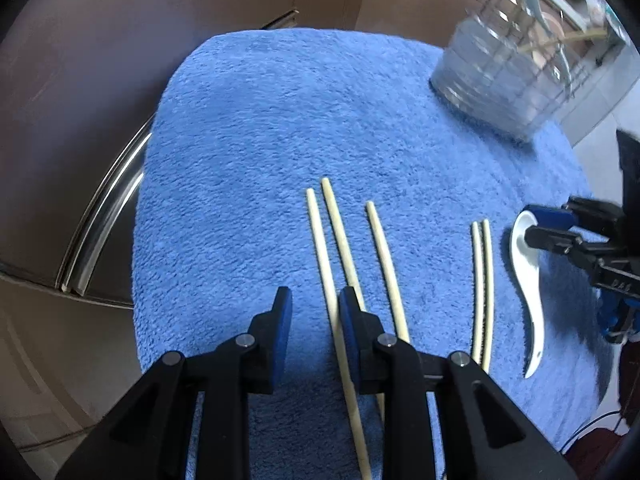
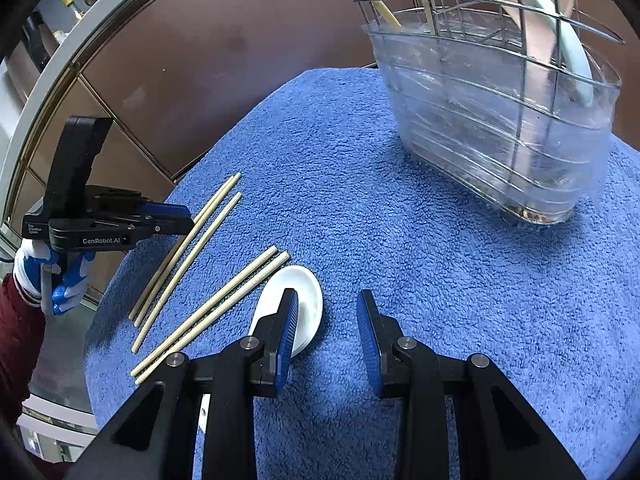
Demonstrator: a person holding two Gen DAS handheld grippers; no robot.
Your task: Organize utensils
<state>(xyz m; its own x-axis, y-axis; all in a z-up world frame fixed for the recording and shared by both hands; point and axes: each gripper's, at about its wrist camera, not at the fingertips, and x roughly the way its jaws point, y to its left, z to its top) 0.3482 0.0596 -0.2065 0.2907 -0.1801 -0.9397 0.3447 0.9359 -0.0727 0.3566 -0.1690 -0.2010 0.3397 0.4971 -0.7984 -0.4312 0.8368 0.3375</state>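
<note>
A blue towel [image 1: 248, 128] covered the work surface, and on it lay five pale wooden chopsticks and a white ceramic soup spoon [image 2: 306, 300]. The left gripper [image 1: 314, 306] hovered low over the towel with its jaws apart and nothing between them; its right finger sat above one chopstick of a loose group of three [image 1: 342, 236], which ran roughly parallel and away from the camera. To the right of these lay a close pair of chopsticks [image 1: 482, 280], touching side by side, and just beyond them the spoon, bowl at the far end and handle toward the camera. The right gripper [image 2: 328, 312] was also spread wide and empty, its left finger over the spoon's bowl. At the towel's far right corner stood a wire utensil caddy [image 2: 492, 120] in a clear plastic drip tray, already holding chopsticks and spoons upright.
</note>
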